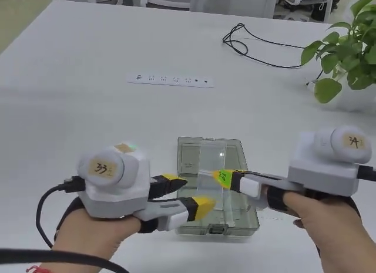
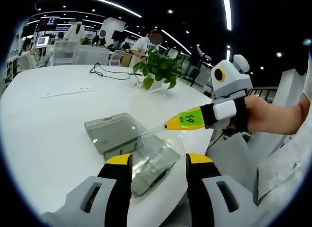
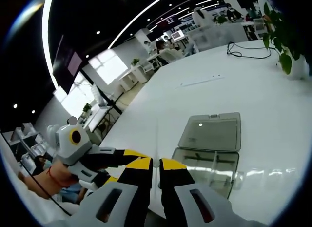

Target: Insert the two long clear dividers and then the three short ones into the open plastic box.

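Holding a gripper in each hand, the person leans over the white table (image 1: 88,114) with the open plastic box (image 1: 242,223) just in front of them. Its lid (image 1: 205,147) lies flat on the far side of the base. The right gripper (image 1: 225,177) comes in from the right above the box, its yellow fingers pressed together on the edge of a clear divider (image 1: 211,188). The sheet hangs from that pinch, standing on edge over the box's open base. From here I cannot tell whether it is a long one or a short one, nor whether its lower edge touches the floor of the box. In the right gripper view the sheet shows as a thin line rising from between the closed tips. The left gripper (image 1: 191,194) sits at the box's left side, its fingers spread wide with nothing between them, one tip above the rim and the other near the front corner. Farther back on the table lie a white power strip (image 1: 170,80) and a looped black cable (image 1: 247,44), with a leafy green plant (image 1: 346,56) off at the right edge
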A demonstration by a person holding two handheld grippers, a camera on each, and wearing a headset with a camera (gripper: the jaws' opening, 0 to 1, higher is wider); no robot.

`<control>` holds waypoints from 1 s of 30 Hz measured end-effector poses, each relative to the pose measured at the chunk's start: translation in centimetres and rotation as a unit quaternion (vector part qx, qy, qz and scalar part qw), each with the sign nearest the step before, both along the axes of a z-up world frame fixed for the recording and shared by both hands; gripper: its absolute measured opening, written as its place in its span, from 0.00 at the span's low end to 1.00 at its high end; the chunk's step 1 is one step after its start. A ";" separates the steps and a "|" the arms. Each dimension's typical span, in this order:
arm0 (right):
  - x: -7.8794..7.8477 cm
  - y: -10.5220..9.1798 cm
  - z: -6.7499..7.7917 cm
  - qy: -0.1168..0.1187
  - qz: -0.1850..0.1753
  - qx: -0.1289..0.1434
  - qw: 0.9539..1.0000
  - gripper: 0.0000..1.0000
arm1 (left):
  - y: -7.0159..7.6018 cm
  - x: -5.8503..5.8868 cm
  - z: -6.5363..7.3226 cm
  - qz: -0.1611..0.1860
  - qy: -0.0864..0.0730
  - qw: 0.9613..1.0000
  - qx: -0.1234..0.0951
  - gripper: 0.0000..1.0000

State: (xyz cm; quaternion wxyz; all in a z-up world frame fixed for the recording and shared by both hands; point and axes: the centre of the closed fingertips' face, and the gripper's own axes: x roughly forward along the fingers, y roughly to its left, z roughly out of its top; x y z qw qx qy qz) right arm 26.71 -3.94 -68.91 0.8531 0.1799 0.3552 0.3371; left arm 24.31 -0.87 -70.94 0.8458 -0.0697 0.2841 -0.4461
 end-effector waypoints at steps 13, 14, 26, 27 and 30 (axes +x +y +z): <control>1.2 -0.8 -0.1 0.013 0.005 -0.033 0.999 0.07 | 2.1 -0.3 -1.4 -0.046 -0.028 0.998 0.043 0.70; 1.3 -0.9 -0.1 0.014 0.004 -0.034 0.999 0.07 | 2.2 -0.4 -1.4 -0.049 -0.031 0.997 0.045 0.72; 1.3 -0.8 -1.1 0.066 0.007 -0.096 0.993 0.07 | 3.1 -0.6 -2.4 -0.084 -0.041 0.994 0.058 0.91; 1.3 -0.9 -1.3 0.071 0.008 -0.103 0.992 0.07 | 3.1 -0.5 -2.5 -0.086 -0.042 0.994 0.058 0.92; 1.3 -1.1 -1.9 0.107 -0.003 -0.115 0.988 0.07 | 3.2 -0.6 -2.8 -0.096 -0.046 0.993 0.058 0.96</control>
